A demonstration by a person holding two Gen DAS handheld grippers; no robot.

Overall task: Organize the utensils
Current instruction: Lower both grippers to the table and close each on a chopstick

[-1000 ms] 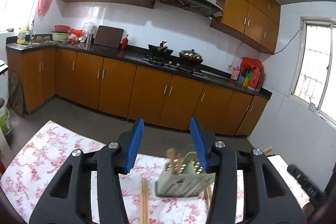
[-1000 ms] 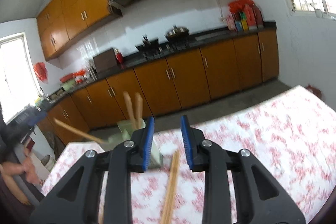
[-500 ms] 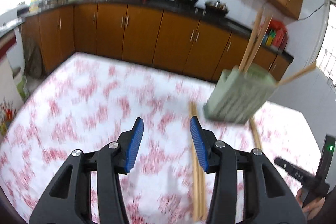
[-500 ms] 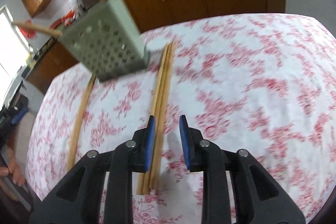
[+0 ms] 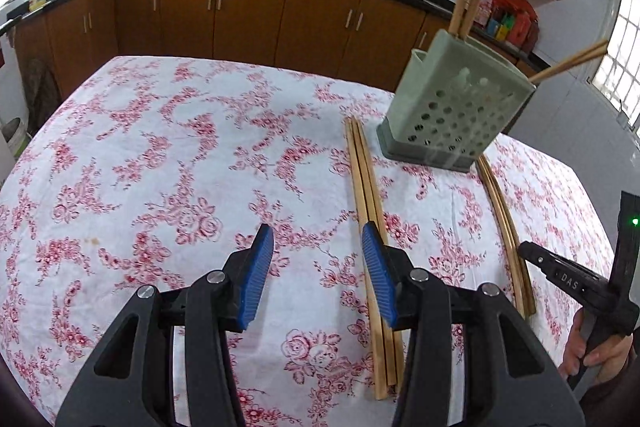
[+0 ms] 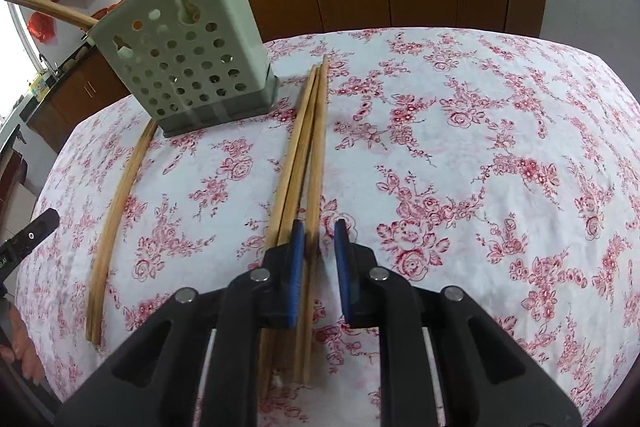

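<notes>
Chopsticks (image 6: 304, 155): R gripper (image 6: 316, 259) dropped to bundle, jaws closing round one stick, pickup imminent. L gripper (image 5: 316, 267) apart, empty.

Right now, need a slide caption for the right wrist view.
Right tool closing over one chopstick of a bundle beside the green holder on the floral tablecloth.

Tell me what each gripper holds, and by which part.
Nothing yet. Right gripper is closing around a thin wooden chopstick, its nearer half; left gripper is empty.
</notes>
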